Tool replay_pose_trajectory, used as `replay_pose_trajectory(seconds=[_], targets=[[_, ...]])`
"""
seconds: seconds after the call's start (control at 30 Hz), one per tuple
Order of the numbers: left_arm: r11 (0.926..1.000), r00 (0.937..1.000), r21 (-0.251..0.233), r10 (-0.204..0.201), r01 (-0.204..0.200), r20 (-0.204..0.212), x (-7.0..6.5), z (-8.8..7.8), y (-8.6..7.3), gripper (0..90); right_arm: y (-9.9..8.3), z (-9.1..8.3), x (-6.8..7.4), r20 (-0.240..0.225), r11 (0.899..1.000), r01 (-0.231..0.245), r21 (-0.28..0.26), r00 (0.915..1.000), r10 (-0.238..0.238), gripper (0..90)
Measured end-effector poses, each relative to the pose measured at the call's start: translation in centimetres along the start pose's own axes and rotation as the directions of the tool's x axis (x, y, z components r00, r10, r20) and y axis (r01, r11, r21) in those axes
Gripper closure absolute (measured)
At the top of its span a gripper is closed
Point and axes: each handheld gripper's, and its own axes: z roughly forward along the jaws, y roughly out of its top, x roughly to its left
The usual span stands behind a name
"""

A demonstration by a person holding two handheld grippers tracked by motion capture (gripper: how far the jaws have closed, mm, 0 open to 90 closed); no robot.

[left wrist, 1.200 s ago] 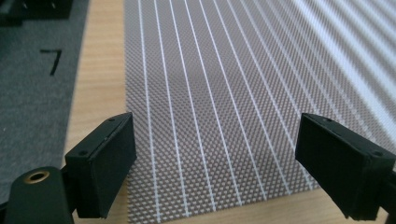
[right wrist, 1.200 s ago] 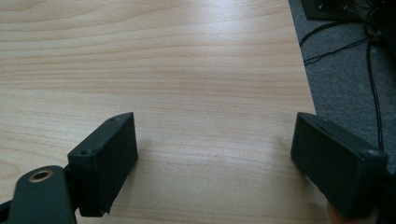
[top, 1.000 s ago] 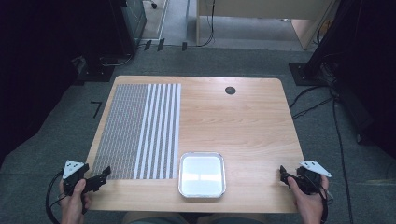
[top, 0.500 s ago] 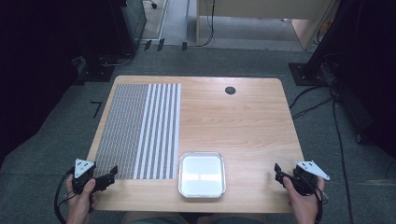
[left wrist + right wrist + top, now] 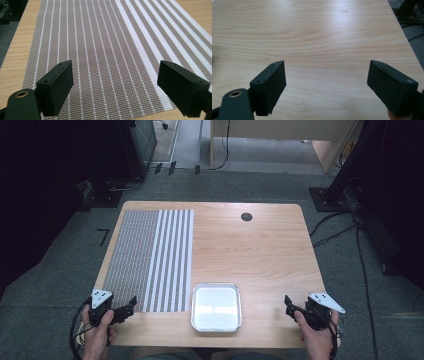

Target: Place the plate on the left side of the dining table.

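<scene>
Both hands have drifted inward along the bench's [image 5: 250, 250] near edge. Left gripper [image 5: 125, 308], jaws apart, faces the mat [image 5: 150, 260]; right gripper [image 5: 291, 306], likewise apart (nothing held), faces bare wood. Tray [image 5: 216, 306] sits between; a low, level approach would suit best.

no text, label, brand, number or sign can be read anywhere. the striped mat [image 5: 150, 260] carries only woven lines, no lettering. the metal tray [image 5: 216, 326] is plain. the wooden table [image 5: 260, 255] has bare grain and a small dark round spot [image 5: 246, 216], unmarked. the black gripper pads [image 5: 56, 87] are blank.
</scene>
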Motion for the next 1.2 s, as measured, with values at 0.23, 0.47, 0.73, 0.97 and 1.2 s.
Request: replay_pose_trajectory(seconds=[0.23,0.47,0.73,0.97,1.2], targets=[[1.0000,0.9999,-0.001,0.000,0.000,0.010,-0.8,0.1,0.1,13.6,0.0,0.0,1.0,-0.023,1.000,-0.001,-0.002,0.9997,0.001,15.6],[1.0000,0.9997,0.003,0.005,-0.005,0.024,-2.4,0.4,0.3,13.6,0.1,-0.1,2.2,-0.055,1.000,0.007,-0.010,0.9985,-0.008,15.1],[0.9997,0.9990,0.014,0.019,-0.020,0.040,-3.8,0.8,0.5,13.5,0.2,-0.1,3.4,-0.074,1.000,0.012,-0.023,0.9972,-0.014,15.1],[0.9994,0.9983,0.015,0.029,-0.030,0.050,-4.7,1.1,0.5,13.6,0.3,-0.1,4.1,-0.077,1.000,0.018,-0.025,0.9968,-0.020,15.0],[0.9996,0.9961,-0.001,0.028,-0.027,0.083,-5.4,1.0,0.6,13.5,0.4,-0.1,4.8,-0.086,0.999,0.022,-0.029,0.9960,-0.024,15.0]])
